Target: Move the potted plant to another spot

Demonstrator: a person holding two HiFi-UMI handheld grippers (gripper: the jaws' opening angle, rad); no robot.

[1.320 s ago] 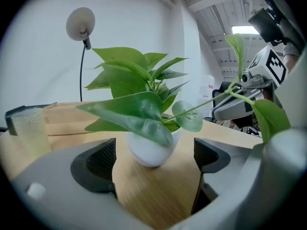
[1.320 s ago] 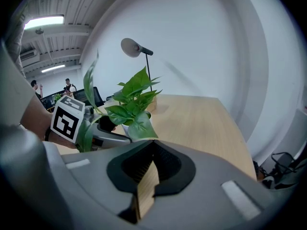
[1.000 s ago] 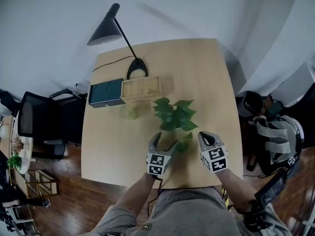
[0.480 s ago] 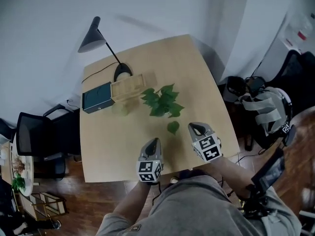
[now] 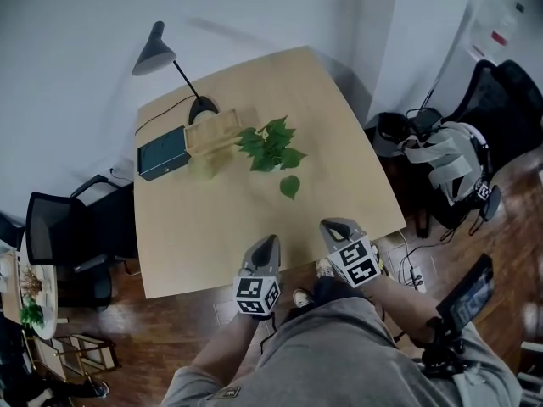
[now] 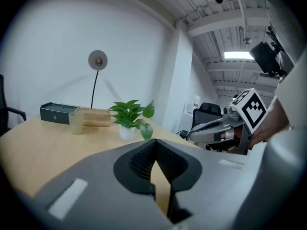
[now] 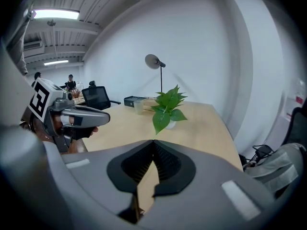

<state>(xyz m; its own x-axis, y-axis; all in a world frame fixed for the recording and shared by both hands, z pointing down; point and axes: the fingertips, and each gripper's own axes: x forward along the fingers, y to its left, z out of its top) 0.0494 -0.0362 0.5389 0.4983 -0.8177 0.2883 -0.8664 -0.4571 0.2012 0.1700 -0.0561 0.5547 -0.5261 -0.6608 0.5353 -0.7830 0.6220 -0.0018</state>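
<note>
Over the surface (image 5: 254, 227), head view: potted plant (image 5: 270, 147) stands toward the far side, just beside a wooden box (image 5: 212, 132).
Left gripper view: left hand-held gripper (image 6: 156, 144) has its jaws pressed together, empty; plant well ahead.
Right gripper view: right hand-held gripper (image 7: 153, 143) likewise closed, empty.
Marker cubes (image 5: 257, 293): black-and-white square patterns.
</note>
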